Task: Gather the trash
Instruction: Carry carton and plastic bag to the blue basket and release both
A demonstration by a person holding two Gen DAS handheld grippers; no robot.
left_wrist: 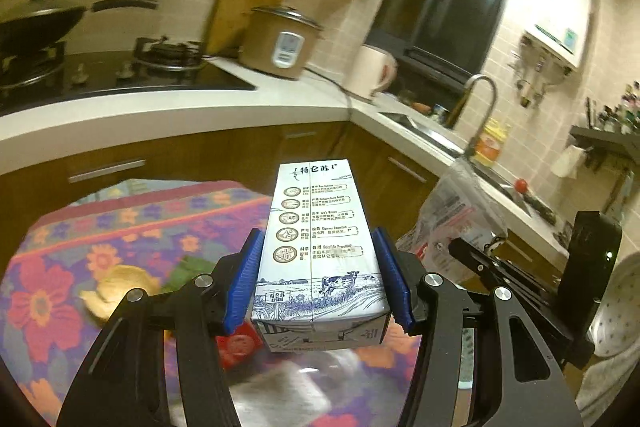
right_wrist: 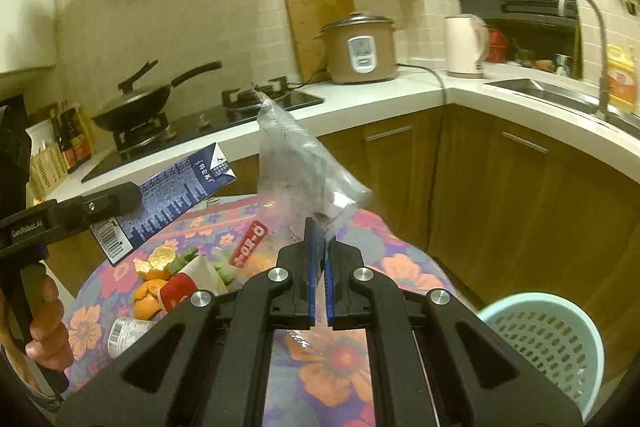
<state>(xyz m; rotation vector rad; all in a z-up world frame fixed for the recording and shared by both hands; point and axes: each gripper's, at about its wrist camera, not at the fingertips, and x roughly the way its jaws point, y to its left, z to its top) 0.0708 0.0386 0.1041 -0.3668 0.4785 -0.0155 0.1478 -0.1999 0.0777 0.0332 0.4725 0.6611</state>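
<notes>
The left gripper [left_wrist: 318, 279] has its jaws clamped on the milk carton [left_wrist: 316, 247], long axis pointing forward, raised above the table [right_wrist: 352, 355]; the right gripper [right_wrist: 319, 283], jaws narrow, pinches the clear plastic bag [right_wrist: 296, 155] just right of the carton, so the carton likely goes rightward into it.

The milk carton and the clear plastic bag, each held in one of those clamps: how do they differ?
The milk carton is a stiff printed box; the plastic bag is thin, see-through and crumpled. The left gripper holds the carton with its jaws spread wide across it; the right gripper pinches the bag with jaws almost together. Both are held up above the flowered tablecloth.
</notes>
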